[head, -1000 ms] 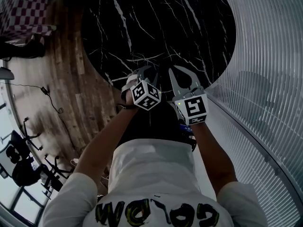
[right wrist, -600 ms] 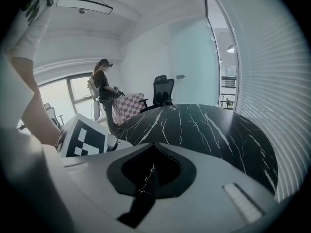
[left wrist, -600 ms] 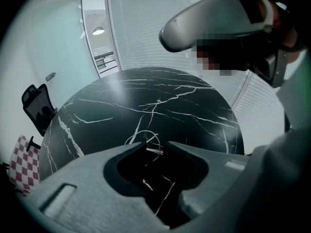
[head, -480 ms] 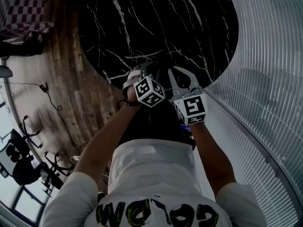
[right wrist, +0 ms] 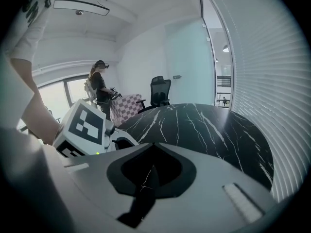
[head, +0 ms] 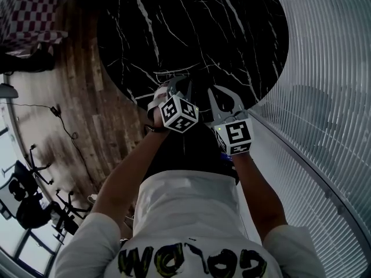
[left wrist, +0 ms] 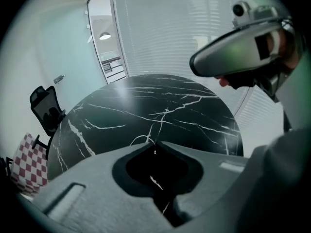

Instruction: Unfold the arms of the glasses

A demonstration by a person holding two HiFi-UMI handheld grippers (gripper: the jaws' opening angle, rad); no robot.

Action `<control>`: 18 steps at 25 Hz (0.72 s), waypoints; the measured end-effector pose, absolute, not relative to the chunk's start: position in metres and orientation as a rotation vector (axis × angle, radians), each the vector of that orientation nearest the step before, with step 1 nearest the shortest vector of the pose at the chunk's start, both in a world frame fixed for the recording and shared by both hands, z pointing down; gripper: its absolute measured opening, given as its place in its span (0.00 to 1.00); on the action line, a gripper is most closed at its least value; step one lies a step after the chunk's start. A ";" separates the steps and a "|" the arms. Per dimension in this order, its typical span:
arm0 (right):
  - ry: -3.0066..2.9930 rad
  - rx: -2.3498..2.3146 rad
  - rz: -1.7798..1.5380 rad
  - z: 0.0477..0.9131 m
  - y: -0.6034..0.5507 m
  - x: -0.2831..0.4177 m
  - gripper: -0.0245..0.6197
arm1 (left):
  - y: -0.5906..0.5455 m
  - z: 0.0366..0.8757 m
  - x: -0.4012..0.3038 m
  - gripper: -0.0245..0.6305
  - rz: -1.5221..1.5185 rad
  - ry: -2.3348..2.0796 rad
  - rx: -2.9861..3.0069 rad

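Glasses [left wrist: 140, 137] show as thin pale wire loop.

Black marble table [head: 174, 28] on wooden floor [head: 72, 106]

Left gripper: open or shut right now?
Shut on the glasses. The left gripper has just closed: its jaw tips meet on the thin wire frame, which loops out beyond them.

Dim head view; gripper views brighter — fisheye-warped, dark-vignetted edges.
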State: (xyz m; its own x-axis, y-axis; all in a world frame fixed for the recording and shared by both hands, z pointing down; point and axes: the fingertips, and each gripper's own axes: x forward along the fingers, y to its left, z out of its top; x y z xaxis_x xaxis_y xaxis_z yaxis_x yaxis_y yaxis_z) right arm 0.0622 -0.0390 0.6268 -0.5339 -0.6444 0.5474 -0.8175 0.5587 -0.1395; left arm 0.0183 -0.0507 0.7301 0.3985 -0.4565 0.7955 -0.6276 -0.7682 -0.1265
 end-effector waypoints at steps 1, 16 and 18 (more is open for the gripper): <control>-2.360 1.187 0.534 0.624 -0.039 0.062 0.04 | -0.052 0.722 0.017 0.06 1.286 -0.974 2.464; -2.516 1.185 0.398 0.528 -0.039 0.049 0.04 | -0.048 0.554 0.002 0.04 0.767 -1.030 2.494; -2.549 1.152 0.317 0.507 -0.036 0.043 0.04 | -0.049 0.527 0.000 0.04 0.703 -1.029 2.503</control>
State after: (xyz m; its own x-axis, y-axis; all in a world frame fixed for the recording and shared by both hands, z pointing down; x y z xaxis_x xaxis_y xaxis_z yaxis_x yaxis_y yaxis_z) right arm 0.0425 -0.0365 0.5073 -0.6212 -0.6856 0.3796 -0.7576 0.6492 -0.0672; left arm -0.0001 -0.0486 0.5272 0.6144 -0.5540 0.5618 -0.7246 -0.6780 0.1238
